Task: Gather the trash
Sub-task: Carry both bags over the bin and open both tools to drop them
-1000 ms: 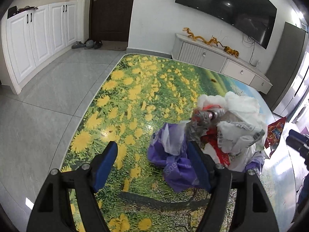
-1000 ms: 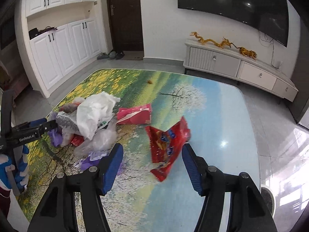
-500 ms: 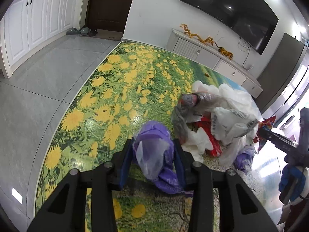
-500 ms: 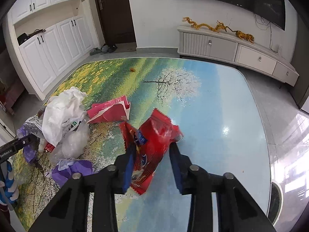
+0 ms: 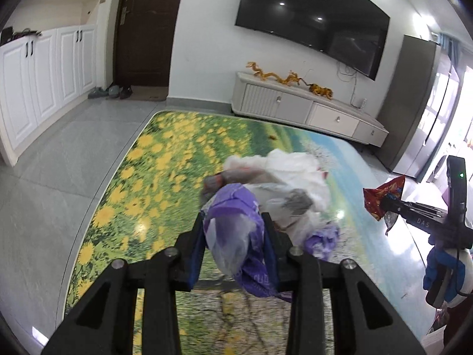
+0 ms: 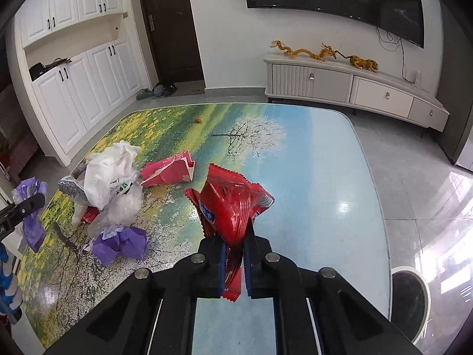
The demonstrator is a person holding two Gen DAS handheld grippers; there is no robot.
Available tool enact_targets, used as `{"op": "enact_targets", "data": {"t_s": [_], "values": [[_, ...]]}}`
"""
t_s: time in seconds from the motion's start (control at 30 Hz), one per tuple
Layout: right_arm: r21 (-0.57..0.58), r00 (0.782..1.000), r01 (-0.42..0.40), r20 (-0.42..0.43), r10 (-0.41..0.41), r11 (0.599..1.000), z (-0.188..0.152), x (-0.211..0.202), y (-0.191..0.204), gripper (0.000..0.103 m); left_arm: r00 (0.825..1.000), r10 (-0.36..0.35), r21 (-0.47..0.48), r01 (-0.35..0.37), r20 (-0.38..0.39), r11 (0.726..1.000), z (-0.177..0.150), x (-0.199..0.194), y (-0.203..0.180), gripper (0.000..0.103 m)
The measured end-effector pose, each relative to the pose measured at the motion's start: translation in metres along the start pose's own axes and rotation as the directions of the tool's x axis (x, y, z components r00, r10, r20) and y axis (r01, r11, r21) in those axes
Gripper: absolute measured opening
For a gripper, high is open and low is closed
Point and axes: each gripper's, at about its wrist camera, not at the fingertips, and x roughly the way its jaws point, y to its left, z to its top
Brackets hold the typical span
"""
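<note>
Left gripper [image 5: 233,236]: jaws pinching a purple plastic bag [image 5: 236,230], bag bunched between the blue pads and lifted above the tabletop [image 5: 147,177]. Right gripper [image 6: 234,261]: jaws pressed together on a red snack wrapper [image 6: 233,207], wrapper standing up out of the pads, clear of the tabletop.

On the tabletop, near left in the right wrist view: a second crumpled purple bag [image 6: 119,244]. Just behind it a clear plastic bag [image 6: 124,207], touching a white plastic bag [image 6: 109,174] heaped on top. A grey printed wrapper [image 6: 71,190] pokes out on the left of the heap. A pink paper carton [image 6: 168,171], opened, lies just right of the white bag. Far on the tabletop, a small brown scrap [image 6: 197,120], well apart from the rest.

Beyond the tabletop: a white TV cabinet [image 6: 354,88] with gold dragon figurines [image 6: 307,51], a wall TV [image 6: 334,0] above.
</note>
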Motion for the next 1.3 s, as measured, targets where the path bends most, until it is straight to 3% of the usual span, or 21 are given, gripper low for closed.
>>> {"op": "enact_targets", "data": {"t_s": [0.3, 0.53, 0.8, 0.97, 1.07, 1.2, 1.3], "values": [[0.021, 0.989, 0.14, 0.033, -0.141, 0.99, -0.029, -0.058, -0.043, 0.009, 0.996, -0.084, 0.134, 0.084, -0.007, 0.987, 0.012, 0.005, -0.078, 0.033], [0.141, 0.965, 0.254, 0.029, -0.26, 0.957, -0.066, -0.104, -0.113, 0.009, 0.976, -0.204, 0.243, 0.217, -0.076, 0.946, 0.025, 0.035, -0.171, 0.033], [0.36, 0.94, 0.328, -0.028, -0.341, 0.874, -0.126, -0.134, -0.21, 0.009, 0.916, -0.33, 0.381, 0.397, -0.23, 0.835, 0.012, 0.065, -0.309, 0.033], [0.412, 0.928, 0.359, -0.064, -0.367, 0.838, -0.144, -0.135, -0.251, 0.009, 0.873, -0.362, 0.415, 0.476, -0.326, 0.775, -0.001, 0.092, -0.389, 0.035], [0.429, 0.925, 0.369, -0.084, -0.37, 0.824, -0.148, -0.127, -0.268, 0.01, 0.851, -0.371, 0.41, 0.509, -0.372, 0.757, -0.009, 0.113, -0.428, 0.035], [0.451, 0.925, 0.372, -0.113, -0.362, 0.811, -0.153, -0.112, -0.289, 0.011, 0.822, -0.371, 0.373, 0.537, -0.432, 0.756, -0.019, 0.141, -0.467, 0.036], [0.463, 0.926, 0.374, -0.135, -0.353, 0.803, -0.157, -0.101, -0.303, 0.013, 0.818, -0.356, 0.372, 0.536, -0.453, 0.758, -0.025, 0.16, -0.49, 0.041]]}}
